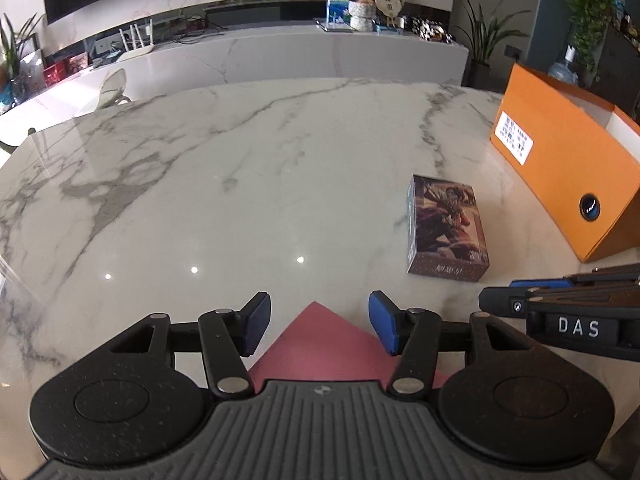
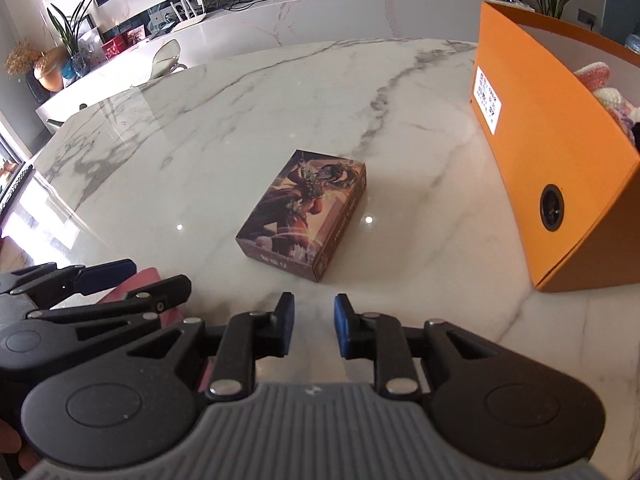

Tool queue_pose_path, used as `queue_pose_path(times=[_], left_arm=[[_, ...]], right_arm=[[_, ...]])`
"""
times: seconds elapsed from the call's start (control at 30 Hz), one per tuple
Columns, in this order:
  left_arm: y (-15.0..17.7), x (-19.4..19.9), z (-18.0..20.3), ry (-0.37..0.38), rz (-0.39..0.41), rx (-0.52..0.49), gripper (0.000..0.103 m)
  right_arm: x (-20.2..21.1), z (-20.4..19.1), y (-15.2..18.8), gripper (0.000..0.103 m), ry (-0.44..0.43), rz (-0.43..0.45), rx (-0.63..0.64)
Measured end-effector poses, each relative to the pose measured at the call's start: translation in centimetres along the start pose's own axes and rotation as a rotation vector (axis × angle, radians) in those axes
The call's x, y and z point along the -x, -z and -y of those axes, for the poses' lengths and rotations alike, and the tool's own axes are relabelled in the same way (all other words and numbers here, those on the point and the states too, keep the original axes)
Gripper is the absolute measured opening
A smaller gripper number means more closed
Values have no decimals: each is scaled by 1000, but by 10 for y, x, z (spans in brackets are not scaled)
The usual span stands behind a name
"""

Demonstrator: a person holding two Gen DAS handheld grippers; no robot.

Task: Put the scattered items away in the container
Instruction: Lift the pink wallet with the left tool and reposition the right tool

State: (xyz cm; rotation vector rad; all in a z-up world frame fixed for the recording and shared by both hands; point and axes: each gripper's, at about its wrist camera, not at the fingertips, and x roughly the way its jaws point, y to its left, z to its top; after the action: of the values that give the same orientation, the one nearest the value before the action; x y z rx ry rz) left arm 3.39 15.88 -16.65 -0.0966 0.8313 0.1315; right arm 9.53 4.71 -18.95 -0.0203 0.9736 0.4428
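Observation:
A small printed card box (image 2: 306,214) lies flat on the marble table (image 2: 224,120), also in the left wrist view (image 1: 446,230). An orange container box (image 2: 548,152) stands at the right, soft knitted items (image 2: 604,92) inside; it also shows in the left wrist view (image 1: 560,160). A flat pink item (image 1: 320,344) lies under my left gripper (image 1: 318,322), which is open above it. My right gripper (image 2: 314,326) is open and empty, short of the card box. The left gripper shows at the left of the right wrist view (image 2: 136,280).
A long marble sideboard (image 1: 280,56) with a router, plants and ornaments runs behind the table. A chair (image 1: 112,88) stands at the table's far left edge. A potted plant (image 1: 484,40) stands behind the orange box.

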Motion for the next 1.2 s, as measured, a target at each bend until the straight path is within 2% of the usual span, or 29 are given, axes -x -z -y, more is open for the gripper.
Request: queue_pose_path(times=[0.07,0.1,0.23,0.3,0.33,0.43,0.53,0.57,0.63,0.8,0.9,1.03,1.2], left_arm=[[-4,14,-6,-22,10,64,80],[-5,19,-11,-32,1,100,81],[1,29,-31,-43,-102,269,81],[8,33,-41,-5,-137,346,80],[12,35,-44,17,-149,377,80],[22,39,-46,78,-179,424,80],[25,35,-44,109,-195,442,80],[25,34,-42,119,-197,445,80],[25,32,-40,122,-194,445,80],[22,26,-42,90,-189,444,80],[19,22,-36,51,-195,404,81],[16,12,-25,-4,-220,338,86],[11,-1,-23,-33,-233,315,89]], right_arm=[[5,-1,1,40,-20,4,6],[7,-4,1,42,-35,2,14],[12,-20,6,42,-76,-7,69],[13,-27,10,39,-89,-14,98],[12,-30,11,34,-97,-19,111],[9,-38,18,31,-108,-45,136],[9,-43,23,28,-115,-46,151],[10,-45,25,25,-129,-50,152],[11,-47,28,24,-162,-59,149],[12,-50,34,24,-230,-66,151],[11,-52,36,27,-251,-62,151],[11,-56,37,30,-265,-56,170],[7,-55,36,32,-294,-55,164]])
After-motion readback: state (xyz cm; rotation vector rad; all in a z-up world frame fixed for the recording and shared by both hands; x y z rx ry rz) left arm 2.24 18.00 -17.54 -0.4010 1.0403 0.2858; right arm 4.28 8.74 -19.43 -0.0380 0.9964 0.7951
